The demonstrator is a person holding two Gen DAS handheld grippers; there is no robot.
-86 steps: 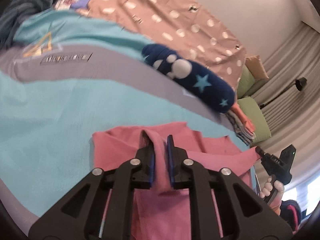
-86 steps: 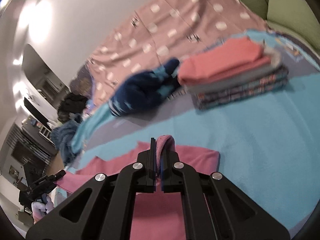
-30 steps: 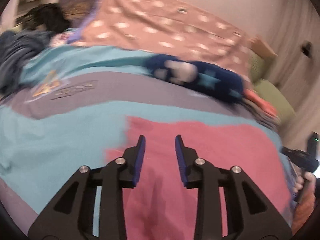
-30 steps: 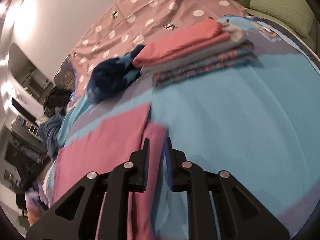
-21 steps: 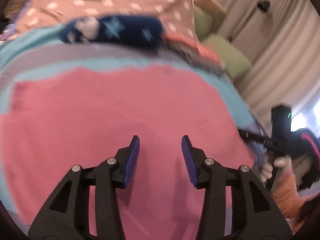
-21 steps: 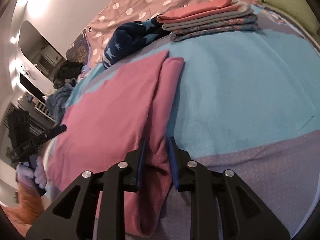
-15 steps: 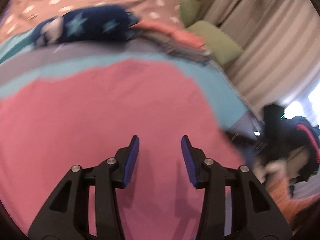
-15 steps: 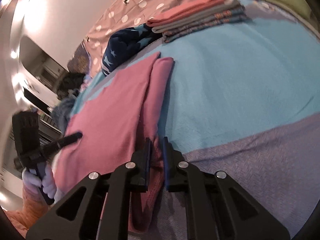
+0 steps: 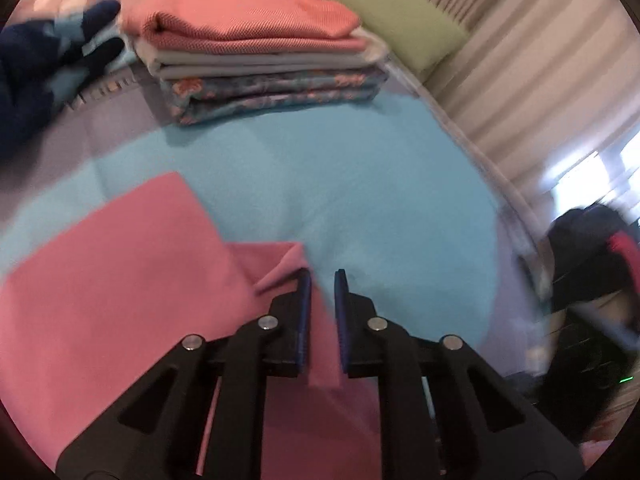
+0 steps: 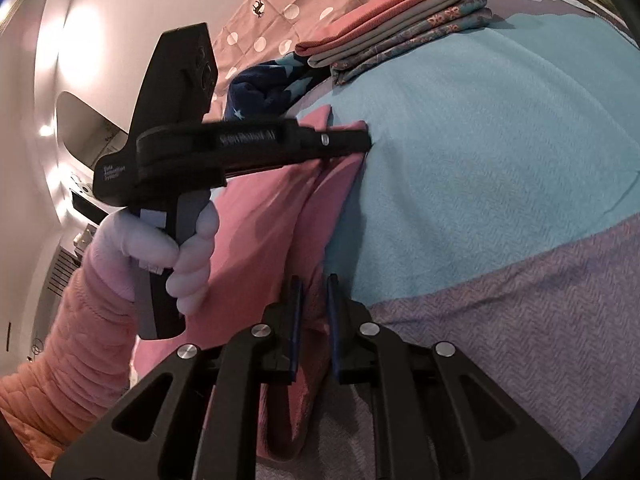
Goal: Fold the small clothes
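A pink garment (image 9: 120, 280) lies flat on the teal and purple blanket (image 9: 360, 184), with its right edge folded over into a narrow strip. My left gripper (image 9: 321, 280) sits at the far right corner of that strip. Its jaws are closing, and the pink fabric fills the narrow gap between the blue pads. In the right wrist view the left gripper (image 10: 362, 140) reaches across the pink garment (image 10: 272, 216), held by a white-gloved hand (image 10: 160, 248). My right gripper (image 10: 312, 284) is shut on the near end of the same folded edge.
A stack of folded clothes (image 9: 256, 52) with a coral piece on top sits at the back of the bed. A navy star-print garment (image 9: 32, 72) lies to its left, and a green cushion (image 9: 392, 20) behind. Curtains (image 9: 520, 60) and a dark bag (image 9: 592, 264) stand off the right bed edge.
My left gripper swept right across the pink garment to its far right corner, and its wide jaws narrowed onto the folded edge. The right gripper stayed on the near edge.
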